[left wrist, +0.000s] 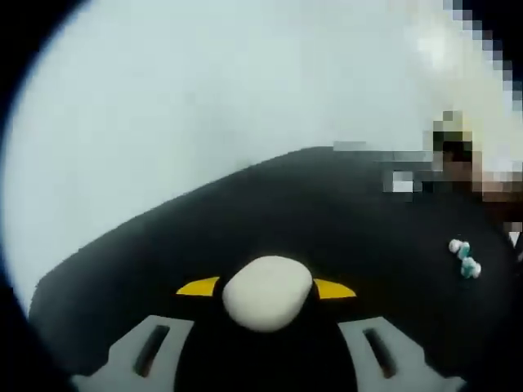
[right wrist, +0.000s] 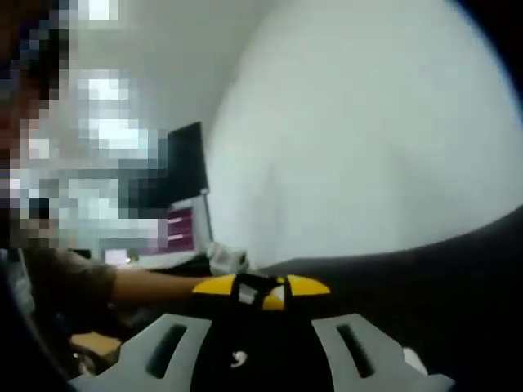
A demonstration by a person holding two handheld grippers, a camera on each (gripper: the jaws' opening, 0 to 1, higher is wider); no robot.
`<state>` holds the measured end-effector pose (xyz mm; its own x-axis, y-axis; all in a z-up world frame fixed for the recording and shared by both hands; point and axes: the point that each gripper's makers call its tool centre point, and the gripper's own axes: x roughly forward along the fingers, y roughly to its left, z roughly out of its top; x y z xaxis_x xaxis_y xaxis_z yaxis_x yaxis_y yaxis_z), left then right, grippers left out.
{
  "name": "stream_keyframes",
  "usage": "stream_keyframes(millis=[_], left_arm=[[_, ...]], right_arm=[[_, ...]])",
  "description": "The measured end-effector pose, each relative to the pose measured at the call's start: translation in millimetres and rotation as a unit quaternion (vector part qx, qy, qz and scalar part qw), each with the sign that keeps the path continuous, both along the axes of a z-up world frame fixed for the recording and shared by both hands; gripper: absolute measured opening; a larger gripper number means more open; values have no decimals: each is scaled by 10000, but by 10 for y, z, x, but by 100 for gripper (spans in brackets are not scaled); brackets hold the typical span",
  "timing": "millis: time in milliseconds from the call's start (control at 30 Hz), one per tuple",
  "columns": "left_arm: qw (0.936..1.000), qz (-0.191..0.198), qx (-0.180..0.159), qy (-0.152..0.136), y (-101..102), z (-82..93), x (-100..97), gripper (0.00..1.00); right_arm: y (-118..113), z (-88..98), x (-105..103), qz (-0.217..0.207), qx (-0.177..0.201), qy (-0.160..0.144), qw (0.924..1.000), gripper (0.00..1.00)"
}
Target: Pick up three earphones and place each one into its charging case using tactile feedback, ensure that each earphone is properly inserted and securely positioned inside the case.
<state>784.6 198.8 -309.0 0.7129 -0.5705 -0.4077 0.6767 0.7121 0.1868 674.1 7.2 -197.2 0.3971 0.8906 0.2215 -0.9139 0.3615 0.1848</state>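
Observation:
A white oval charging case (left wrist: 267,292), lid closed, sits clamped between the yellow fingertips (left wrist: 198,287) of my left gripper (left wrist: 267,290), just above the black table (left wrist: 343,220). Two white earphones with teal tips (left wrist: 464,258) lie on the table far to the right of the case. In the right gripper view, my right gripper (right wrist: 260,290) has its yellow fingertips (right wrist: 306,285) drawn close together on a small object with a white fleck, apparently an earphone (right wrist: 246,295); it is blurred and mostly hidden.
A person's sleeved arm (right wrist: 122,282) reaches in from the left behind the right gripper. A dark monitor (right wrist: 185,163) and a lit screen (right wrist: 181,227) stand beyond it. A pale wall (left wrist: 204,98) rises behind the table's far edge. A blurred white object (right wrist: 413,360) lies low right.

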Motion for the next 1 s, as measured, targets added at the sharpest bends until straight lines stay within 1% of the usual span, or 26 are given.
stream_keyframes(millis=[67,100,167,233,300,367,433,500,533,600,700,767,800,833,867,933,1000], left_arm=[[9999,26,10,-134,-44,40,-124,39],[9997,-60,0,-236,-71,67,-199,39],[9994,-22,-57,-327,-91,100,-344,39],[9987,28,-105,-497,-93,162,-466,39],[9984,36,-135,-541,-92,210,-572,39],[9975,28,-274,-651,-120,320,-738,39],[9964,-106,-363,-762,-204,415,-926,39],[9932,-251,-484,-1024,-333,521,-1119,39],[9923,-332,-586,-1042,-414,536,-1229,39],[9903,-565,-592,-1118,-600,524,-1478,39],[9887,-701,-649,-1155,-792,477,-1705,39],[9875,-758,-656,-1220,-931,445,-1841,39],[9863,-850,-632,-1264,-1005,432,-1900,39],[9861,-916,-590,-1252,-1080,398,-1948,39],[9868,-963,-547,-1178,-1137,354,-1985,39],[9896,-943,-559,-930,-1246,246,-2024,39],[9892,-1002,-537,-924,-1320,189,-2051,39]], right_arm=[[1,-12,11,-9,-26,8,10000,24],[2,-20,11,-13,-46,14,10000,24],[9,-26,17,-5,-64,16,10000,24],[22,-28,11,9,-85,-8,10000,24],[39,-53,4,-6,-148,-30,9999,24],[48,-88,12,-47,-224,-34,9997,24],[42,-107,26,-82,-266,-26,9996,24],[39,-112,32,-107,-269,-28,9996,24],[35,-108,38,-121,-265,-32,9996,24],[15,-104,58,-169,-254,-38,9995,24],[-26,-128,113,-250,-247,12,9994,24],[-53,-154,153,-286,-254,76,9992,24],[-61,-161,161,-290,-253,98,9992,24],[-61,-171,165,-267,-248,147,9992,24],[-54,-179,160,-202,-234,227,9993,24],[-24,-224,134,-22,-245,451,9987,24],[-22,-212,138,36,-196,464,9987,24]])
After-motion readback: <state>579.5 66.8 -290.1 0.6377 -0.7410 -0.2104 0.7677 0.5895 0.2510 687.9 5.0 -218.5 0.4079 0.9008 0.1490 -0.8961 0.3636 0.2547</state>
